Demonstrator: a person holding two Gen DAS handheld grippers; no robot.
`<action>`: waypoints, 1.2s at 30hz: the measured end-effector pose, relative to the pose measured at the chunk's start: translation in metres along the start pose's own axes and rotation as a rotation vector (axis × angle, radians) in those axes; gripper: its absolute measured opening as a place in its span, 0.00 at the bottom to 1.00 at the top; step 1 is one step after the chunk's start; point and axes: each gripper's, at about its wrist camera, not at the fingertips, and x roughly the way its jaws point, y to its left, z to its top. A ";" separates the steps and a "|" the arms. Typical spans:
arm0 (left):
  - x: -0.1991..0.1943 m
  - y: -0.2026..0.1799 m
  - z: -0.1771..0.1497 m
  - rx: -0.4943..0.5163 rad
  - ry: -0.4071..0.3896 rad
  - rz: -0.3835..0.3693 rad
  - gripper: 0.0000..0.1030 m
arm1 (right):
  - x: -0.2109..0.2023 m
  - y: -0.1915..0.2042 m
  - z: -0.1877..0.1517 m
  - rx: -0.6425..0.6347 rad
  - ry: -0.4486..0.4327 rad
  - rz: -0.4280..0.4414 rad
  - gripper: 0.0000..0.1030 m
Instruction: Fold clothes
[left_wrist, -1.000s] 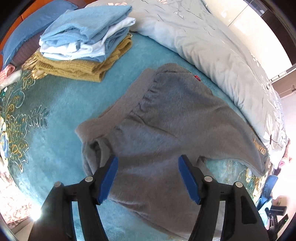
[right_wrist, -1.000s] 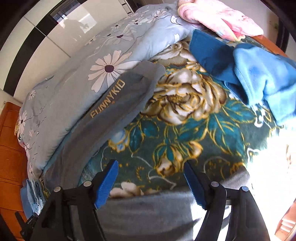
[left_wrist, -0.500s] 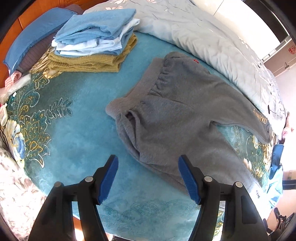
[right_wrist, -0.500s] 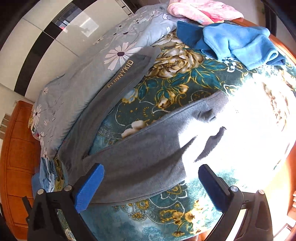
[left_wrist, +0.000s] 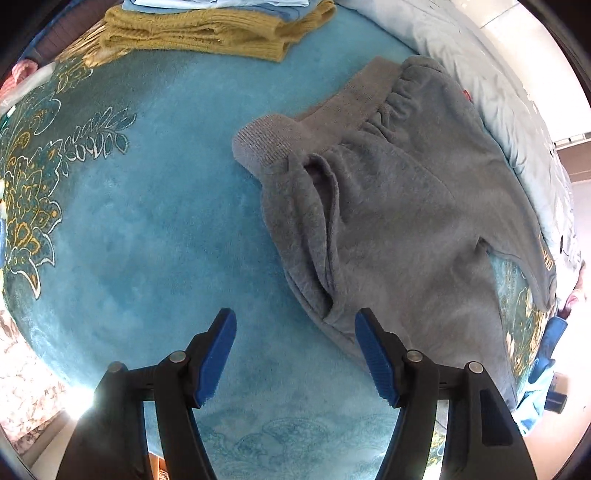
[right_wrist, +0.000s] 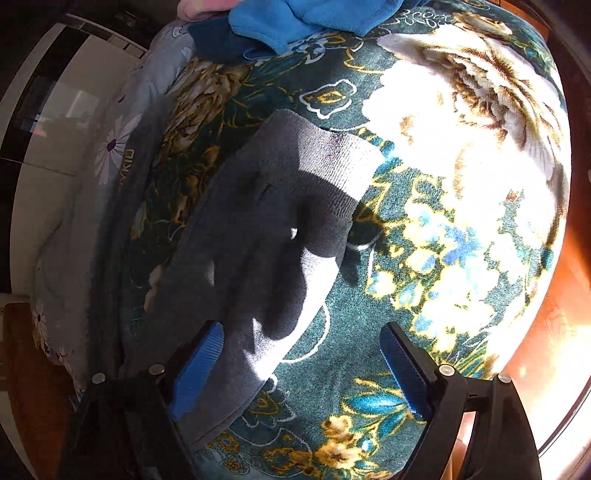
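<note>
Flat, grey sweatpants (left_wrist: 399, 206), waistband toward yellow sweater (left_wrist: 207, 33)

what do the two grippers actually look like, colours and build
Both look identical. The left gripper and right gripper each have two black plastic arms that flare outward, with round silver bolt heads at the joints. Each arm ends in a bright blue ribbed pad. No cables, labels or sleeves are visible in either view.

Left gripper (left_wrist: 295, 354), right gripper (right_wrist: 301, 365): jaws wide apart, empty.
</note>
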 end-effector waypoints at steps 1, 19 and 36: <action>0.003 0.001 0.002 -0.007 -0.001 -0.009 0.66 | 0.004 -0.001 0.003 0.011 0.000 0.003 0.76; 0.031 0.011 0.013 -0.125 0.015 -0.124 0.39 | 0.028 -0.014 0.029 0.085 0.023 0.045 0.35; -0.022 0.008 0.005 -0.155 -0.065 -0.210 0.12 | -0.028 0.035 0.055 0.094 -0.017 0.182 0.04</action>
